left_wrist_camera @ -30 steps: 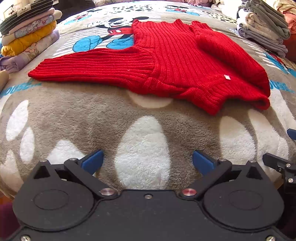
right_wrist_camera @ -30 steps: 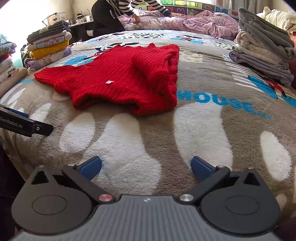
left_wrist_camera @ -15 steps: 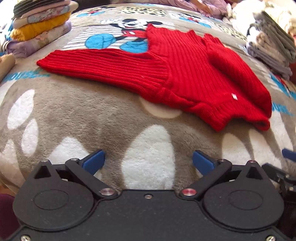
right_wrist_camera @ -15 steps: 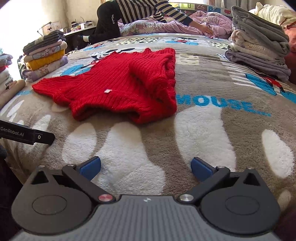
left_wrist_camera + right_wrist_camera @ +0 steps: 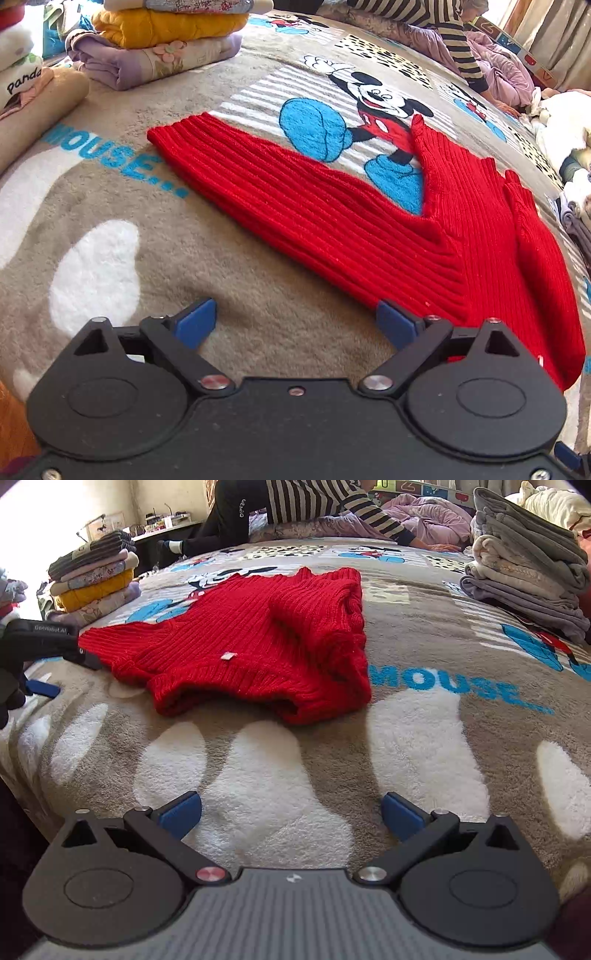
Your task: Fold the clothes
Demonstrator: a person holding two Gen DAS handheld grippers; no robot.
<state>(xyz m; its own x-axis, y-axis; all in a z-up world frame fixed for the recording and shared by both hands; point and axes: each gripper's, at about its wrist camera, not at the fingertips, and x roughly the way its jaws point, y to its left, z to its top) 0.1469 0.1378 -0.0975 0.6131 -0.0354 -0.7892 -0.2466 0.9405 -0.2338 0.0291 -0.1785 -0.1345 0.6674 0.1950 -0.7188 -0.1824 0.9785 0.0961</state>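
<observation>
Left tongs (image 5: 295, 325), closing with nothing between them, hover at the outstretched sleeve's edge; right tongs (image 5: 291, 812) hang spread over bare blanket (image 5: 258, 775). The ribbed red sweater (image 5: 251, 642) lies mid-bed, one sleeve folded in, between stacked laundry (image 5: 528, 576).

The left wrist view looks forward and steeply down over its own fingers (image 5: 397, 325), close above the bed (image 5: 240, 280), toward the red sweater (image 5: 332, 221) and its outstretched sleeve. The right wrist view sits farther back at the bed's (image 5: 258, 775) near edge, facing across it. Both share the sweater (image 5: 251, 638) and the folded stack (image 5: 162, 33) (image 5: 94, 587); the right view also catches the left gripper (image 5: 44, 642).
</observation>
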